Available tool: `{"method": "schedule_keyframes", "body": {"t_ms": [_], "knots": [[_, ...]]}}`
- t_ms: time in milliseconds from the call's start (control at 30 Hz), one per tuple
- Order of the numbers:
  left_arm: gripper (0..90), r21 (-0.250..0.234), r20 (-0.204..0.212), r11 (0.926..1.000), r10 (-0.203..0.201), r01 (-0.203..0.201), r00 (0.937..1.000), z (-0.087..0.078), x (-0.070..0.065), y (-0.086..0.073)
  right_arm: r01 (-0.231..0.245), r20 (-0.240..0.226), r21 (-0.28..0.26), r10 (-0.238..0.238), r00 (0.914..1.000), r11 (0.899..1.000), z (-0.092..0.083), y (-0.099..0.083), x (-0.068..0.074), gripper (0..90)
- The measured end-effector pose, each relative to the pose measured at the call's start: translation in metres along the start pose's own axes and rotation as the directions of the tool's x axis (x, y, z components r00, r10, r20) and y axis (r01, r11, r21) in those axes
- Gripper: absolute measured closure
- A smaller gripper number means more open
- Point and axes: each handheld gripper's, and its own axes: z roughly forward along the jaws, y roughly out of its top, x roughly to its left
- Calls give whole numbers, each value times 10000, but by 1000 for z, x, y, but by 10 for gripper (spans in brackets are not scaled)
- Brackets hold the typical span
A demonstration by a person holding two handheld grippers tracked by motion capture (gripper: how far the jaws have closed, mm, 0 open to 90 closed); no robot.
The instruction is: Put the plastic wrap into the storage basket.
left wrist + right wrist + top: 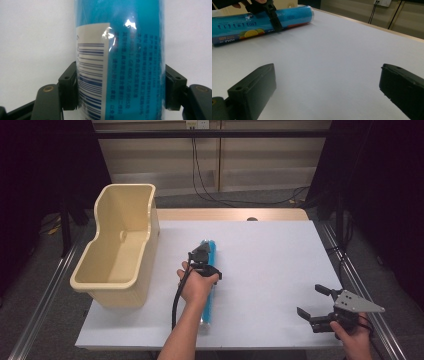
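Observation:
A long blue roll [209, 292] with a barcode label and printed text lies flat on the white table [270, 255], running from near to far. My left gripper [202, 256] comes down over the roll's far part. In the left gripper view its two black jaws press against both sides of the roll [132, 47], so the left gripper [120, 87] is shut on it. My right gripper [311, 300] rests low at the table's near right, open and holding nothing. In the right gripper view the right gripper [327, 75] faces bare table, with the roll [262, 21] and left gripper [273, 17] farther off.
A tall beige plastic tub [145, 265] stands at the table's left edge, close to the left of the roll. Metal rails run along both sides of the table. Cables hang down the back wall [200, 175].

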Motion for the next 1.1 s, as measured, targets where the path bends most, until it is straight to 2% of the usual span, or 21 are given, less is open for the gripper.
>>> {"method": "schedule_keyframes", "body": {"t_ms": [100,133,267,300,367,400,500,733,1100], "knots": [[320,15,27,10000,-38,38,10000,-3,3,1,-34,-1,37,34,10000,10000,0,-1,-1,4],[320,27,249,9998,-173,172,9995,-7,6,3,-43,-15,34,43,10000,10000,1,-1,-1,4],[321,67,236,9998,-175,174,9996,-17,9,7,-40,-10,23,40,10000,10000,1,0,-1,4],[321,103,258,9999,-106,103,9996,-21,11,8,-16,-24,19,16,10000,10000,1,0,-1,4],[321,-8,328,9997,-228,229,9992,-33,14,11,14,-27,18,-14,10000,10000,1,0,0,4],[321,-8,328,9997,-228,229,9992,-33,14,11,14,-27,18,-14,10000,10000,1,0,0,4],[321,111,217,9998,-170,167,9996,-49,18,17,9,-36,-7,-9,10000,10000,1,1,0,4],[320,20,377,9996,-296,296,9988,-71,25,22,21,-34,4,-21,10000,10000,1,1,0,4],[321,-60,350,9998,-199,201,9992,-115,40,31,-39,-20,1,39,10000,10000,1,1,0,4]]}}
